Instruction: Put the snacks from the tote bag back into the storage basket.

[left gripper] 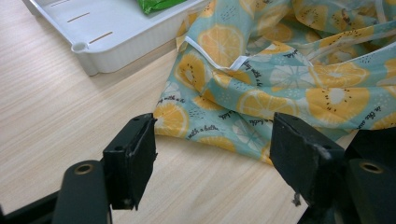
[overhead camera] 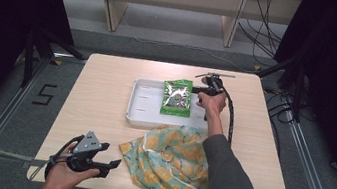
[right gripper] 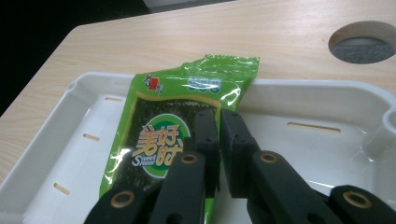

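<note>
A green seaweed snack packet (overhead camera: 176, 97) (right gripper: 163, 126) lies in a white tray (overhead camera: 142, 105) (right gripper: 327, 140), its top edge resting over the far rim. My right gripper (overhead camera: 197, 90) (right gripper: 219, 140) is shut on the packet's right edge, jaws nearly together. A fruit-print cloth bag (overhead camera: 167, 160) (left gripper: 261, 79) lies crumpled on the table just in front of the tray. My left gripper (overhead camera: 113, 162) (left gripper: 215, 149) hovers open near the table's front left, its jaws facing the bag's near corner with nothing between them.
The tray's corner (left gripper: 107, 42) sits just beyond the bag in the left gripper view. A round cable hole (right gripper: 362, 44) is cut in the tabletop behind the tray. Bare wood stretches left of the tray and bag. Shelf legs and cables stand on the floor beyond.
</note>
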`<state>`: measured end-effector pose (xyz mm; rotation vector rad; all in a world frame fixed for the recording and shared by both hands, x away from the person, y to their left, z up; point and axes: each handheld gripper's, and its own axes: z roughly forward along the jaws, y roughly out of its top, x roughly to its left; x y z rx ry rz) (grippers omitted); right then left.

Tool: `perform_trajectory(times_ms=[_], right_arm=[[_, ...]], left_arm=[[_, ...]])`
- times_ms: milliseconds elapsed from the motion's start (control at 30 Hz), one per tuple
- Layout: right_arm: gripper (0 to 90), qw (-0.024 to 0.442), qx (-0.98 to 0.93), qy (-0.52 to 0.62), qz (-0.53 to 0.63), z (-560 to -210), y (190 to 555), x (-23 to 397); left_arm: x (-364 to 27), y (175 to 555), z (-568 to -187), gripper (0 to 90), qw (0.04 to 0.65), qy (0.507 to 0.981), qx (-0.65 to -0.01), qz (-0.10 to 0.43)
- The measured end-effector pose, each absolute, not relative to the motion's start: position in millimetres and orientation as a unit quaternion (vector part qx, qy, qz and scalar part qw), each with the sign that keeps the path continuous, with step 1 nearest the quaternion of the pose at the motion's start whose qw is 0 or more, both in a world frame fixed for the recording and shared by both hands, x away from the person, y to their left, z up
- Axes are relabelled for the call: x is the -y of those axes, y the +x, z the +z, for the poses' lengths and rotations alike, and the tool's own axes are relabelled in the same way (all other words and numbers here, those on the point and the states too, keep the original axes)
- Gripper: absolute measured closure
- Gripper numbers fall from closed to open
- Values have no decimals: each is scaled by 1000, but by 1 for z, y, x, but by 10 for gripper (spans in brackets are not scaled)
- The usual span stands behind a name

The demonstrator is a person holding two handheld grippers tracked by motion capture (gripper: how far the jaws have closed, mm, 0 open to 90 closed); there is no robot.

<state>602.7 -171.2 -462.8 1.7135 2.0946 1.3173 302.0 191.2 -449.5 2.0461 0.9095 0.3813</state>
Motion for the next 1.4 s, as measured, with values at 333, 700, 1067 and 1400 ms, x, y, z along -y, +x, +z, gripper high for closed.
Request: perform_trajectory(times_ms=[333,700,1067,1400], right_arm=[[869,83,-705,551,439,-447,598,184],[836,75,-715,532,447,-430,587,194],[697,82,-740,500,442,-419,577,198],[580,90,-760,478,431,-405,563,195]], left_arm=[[-193,303,-449,309,414,822,-359,152],[-195,304,-450,309,415,818,-367,152],[-194,304,-452,309,421,810,-379,149],[-196,305,-452,309,416,817,-369,155]])
